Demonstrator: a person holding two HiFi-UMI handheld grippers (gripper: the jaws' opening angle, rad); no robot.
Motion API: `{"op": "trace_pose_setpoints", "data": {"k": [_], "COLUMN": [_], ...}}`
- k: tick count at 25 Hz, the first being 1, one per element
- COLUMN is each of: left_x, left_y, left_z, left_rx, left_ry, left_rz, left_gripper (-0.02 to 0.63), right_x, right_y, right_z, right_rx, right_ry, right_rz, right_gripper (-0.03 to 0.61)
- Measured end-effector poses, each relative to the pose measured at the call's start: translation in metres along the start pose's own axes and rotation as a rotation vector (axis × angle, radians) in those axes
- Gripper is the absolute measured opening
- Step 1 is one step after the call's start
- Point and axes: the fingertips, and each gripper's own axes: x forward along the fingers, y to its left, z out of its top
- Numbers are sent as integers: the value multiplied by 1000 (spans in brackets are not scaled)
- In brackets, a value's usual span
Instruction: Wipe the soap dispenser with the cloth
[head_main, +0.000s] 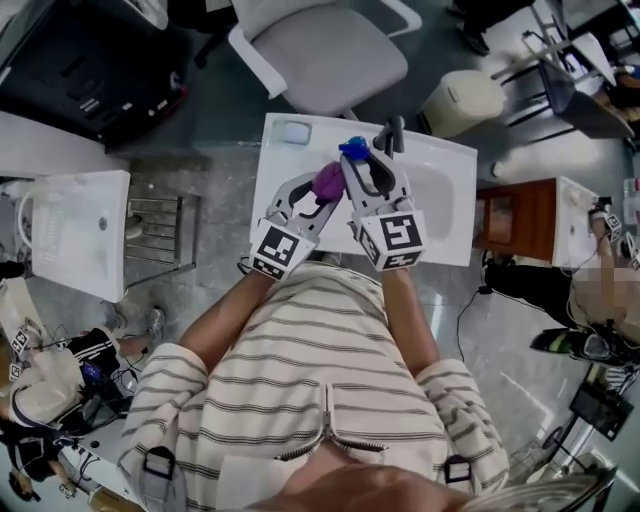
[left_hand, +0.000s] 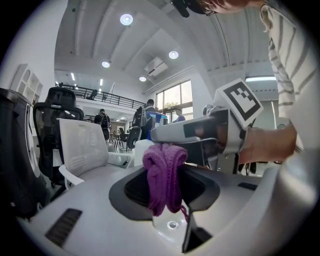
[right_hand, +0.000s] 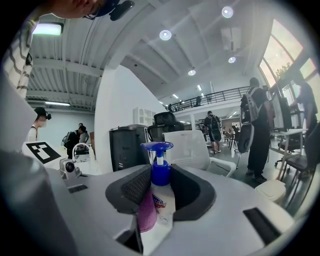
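A white soap dispenser with a blue pump head stands upright between the jaws of my right gripper, which is shut on it. My left gripper is shut on a bunched purple cloth. From above, the cloth presses against the left side of the dispenser, just below the pump, with my right gripper beside my left gripper. A strip of the purple cloth shows against the bottle's left side. Both are held up over the white washbasin.
A dark tap stands at the basin's far rim. A white office chair is behind the basin, a cream bin to its right, a brown cabinet further right, and another white basin at the left.
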Motion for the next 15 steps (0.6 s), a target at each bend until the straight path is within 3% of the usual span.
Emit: {"op": "trace_pose_setpoints", "data": {"k": [15], "left_x": [17], "left_y": [-23], "left_z": [1], "left_rx": [33], "left_ry": [-2], "left_rz": [-91], "left_gripper": [132], "right_x": [-10], "right_y": [7], "right_z": [10], "right_rx": [-2], "right_ry": [-12], "right_rz": [-8], "right_gripper": [130]}}
